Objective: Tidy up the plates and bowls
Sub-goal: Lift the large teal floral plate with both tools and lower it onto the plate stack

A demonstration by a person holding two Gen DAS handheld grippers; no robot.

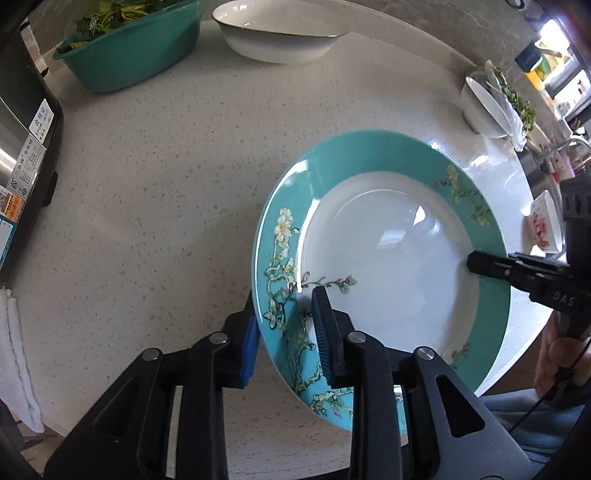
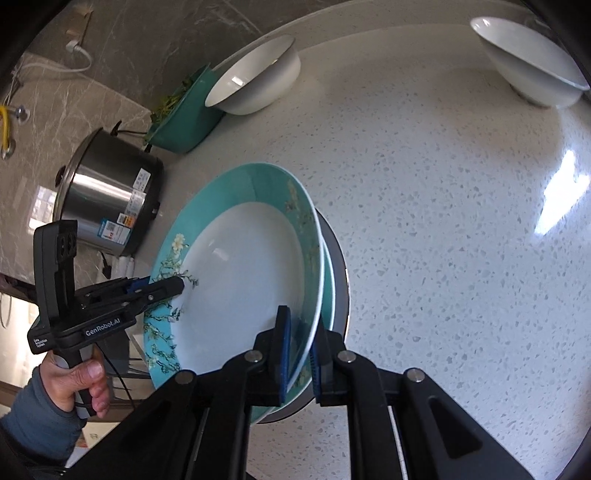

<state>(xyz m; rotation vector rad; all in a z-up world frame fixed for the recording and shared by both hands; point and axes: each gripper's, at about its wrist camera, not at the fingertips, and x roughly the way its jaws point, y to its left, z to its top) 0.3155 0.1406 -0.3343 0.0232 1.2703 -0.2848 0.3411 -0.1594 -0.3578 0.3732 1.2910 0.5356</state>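
**Desk:** What holds the teal-rimmed plate (image 1: 384,254), and where is it?

**Photographer:** Both tongs. The left tongs (image 1: 286,332) are clamped on its blossom-painted rim, one blue pad under the rim and one on its face. The right tongs (image 2: 300,354) are closed on the opposite rim. The plate is tilted over the speckled white tabletop (image 1: 155,192), close to its near edge. In the right wrist view a second rim shows just behind the plate; it may be another plate stacked under it, but I cannot be sure.

**Desk:** Any readable writing?

**Photographer:** "GenRobot.AI" on the body of the left tongs, seen from the right wrist camera, and a small tag whose first word reads "Data". "DAS" is on a finger of the right tongs. The steel rice cooker (image 2: 107,195), beyond the plate's left rim, carries stickers too small to read.

**Desk:** Counts?

**Photographer:** Two white bowls: one (image 1: 277,35) far beyond the plate, beside one teal basin (image 1: 129,55) of greens; the other (image 1: 484,107) off the plate's far right. One small square dish (image 1: 545,221) with red pieces sits past the right rim. One hand (image 2: 81,384) in a blue-grey sleeve grips the left handle.
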